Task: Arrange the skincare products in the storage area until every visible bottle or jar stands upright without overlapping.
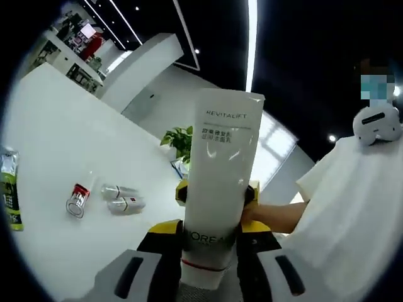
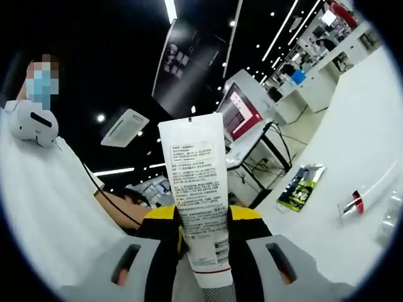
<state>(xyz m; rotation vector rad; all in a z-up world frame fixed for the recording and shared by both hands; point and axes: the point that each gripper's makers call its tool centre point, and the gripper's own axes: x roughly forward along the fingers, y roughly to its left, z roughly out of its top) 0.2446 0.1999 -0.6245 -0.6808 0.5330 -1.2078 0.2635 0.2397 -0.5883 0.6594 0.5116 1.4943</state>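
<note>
A white L'Oreal Revitalift tube (image 1: 221,182) rises between my left gripper's (image 1: 211,242) jaws, which are shut on it near its red-ringed cap end. The yellow fingertips (image 1: 182,190) of my right gripper press on both sides of the tube from behind. In the right gripper view the tube's printed back (image 2: 196,189) stands between my right gripper's (image 2: 204,236) jaws, shut on it too. On the white table (image 1: 56,132) lie a clear bottle with a red band (image 1: 78,199) and two small silver bottles (image 1: 123,197). The clear bottle (image 2: 359,202) also lies at the right edge of the right gripper view.
A green sachet (image 1: 9,189) lies at the table's left edge; the same sachet (image 2: 301,186) lies near the clear bottle in the right gripper view. A potted plant (image 1: 180,139) stands past the tube. A person in a white shirt (image 1: 352,214) stands close by, a forearm (image 1: 277,217) reaching toward the tube.
</note>
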